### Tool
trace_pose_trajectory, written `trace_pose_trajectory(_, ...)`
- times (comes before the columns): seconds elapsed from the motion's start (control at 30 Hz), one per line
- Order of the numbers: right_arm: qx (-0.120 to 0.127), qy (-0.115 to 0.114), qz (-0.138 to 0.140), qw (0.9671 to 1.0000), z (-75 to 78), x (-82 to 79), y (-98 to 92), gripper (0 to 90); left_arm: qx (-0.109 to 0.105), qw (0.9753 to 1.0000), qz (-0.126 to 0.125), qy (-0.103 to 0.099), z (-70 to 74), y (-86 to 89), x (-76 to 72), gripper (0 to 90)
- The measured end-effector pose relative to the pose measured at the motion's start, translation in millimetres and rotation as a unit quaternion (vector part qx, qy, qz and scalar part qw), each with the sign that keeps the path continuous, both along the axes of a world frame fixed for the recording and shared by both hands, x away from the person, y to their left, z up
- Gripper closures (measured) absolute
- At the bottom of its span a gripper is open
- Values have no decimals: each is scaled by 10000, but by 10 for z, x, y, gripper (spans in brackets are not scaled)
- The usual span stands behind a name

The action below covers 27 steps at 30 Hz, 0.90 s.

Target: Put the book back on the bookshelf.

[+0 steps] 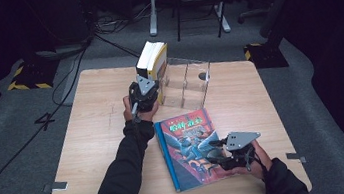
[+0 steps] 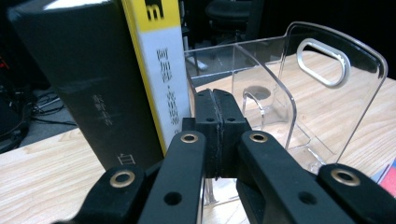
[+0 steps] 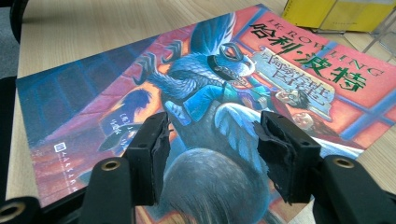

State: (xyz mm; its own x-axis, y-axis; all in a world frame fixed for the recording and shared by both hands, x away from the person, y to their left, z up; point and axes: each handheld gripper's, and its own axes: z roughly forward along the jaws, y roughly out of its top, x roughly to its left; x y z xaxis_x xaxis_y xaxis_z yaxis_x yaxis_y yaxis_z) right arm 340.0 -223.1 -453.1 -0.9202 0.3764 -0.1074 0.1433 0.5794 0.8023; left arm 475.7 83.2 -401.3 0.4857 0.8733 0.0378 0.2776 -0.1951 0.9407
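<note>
Wooden tabletop (image 1: pixel 106 151) | left claw (image 2: pixel 215 122) pinched on clear acrylic book holder's (image 2: pixel 336 88) slippery wall | right claw (image 3: pixel 212 154) apart over stiff, heavy illustrated book (image 3: pixel 140 93); grip its edge.

Clear acrylic book rack (image 1: pixel 186 82): upright at the table's far centre, divided into compartments. Black book (image 2: pixel 79 84) and yellow-spined book (image 2: pixel 163 70): stood upright at its left end. Illustrated book (image 1: pixel 192 147): laid flat, cover up, near the front edge.
</note>
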Motion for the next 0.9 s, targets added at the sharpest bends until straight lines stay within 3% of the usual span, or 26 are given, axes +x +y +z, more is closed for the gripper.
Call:
trace_pose_trajectory(0.17, -7, 10, 18, 10000, 0, 1, 5, 444, -85, 9999, -114, 20, -52, 78, -68, 874)
trace_pose_trajectory(0.33, -26, -1, -12, 10000, 4, -4, 6, 444, 224, 9989, -411, 71, -107, 163, -238, 810)
trace_pose_trajectory(0.5, -49, 30, -94, 9999, 14, 3, -14, 437, 349, 9970, -636, 262, -234, 266, -421, 748)
trace_pose_trajectory(0.73, -91, 112, -187, 9997, 19, -10, -71, 386, 711, 9909, -1006, 546, -428, 311, -692, 621)
trace_pose_trajectory(0.9, -106, 229, -269, 9993, -2, -15, -108, 339, 930, 9850, -1259, 726, -594, 367, -912, 549)
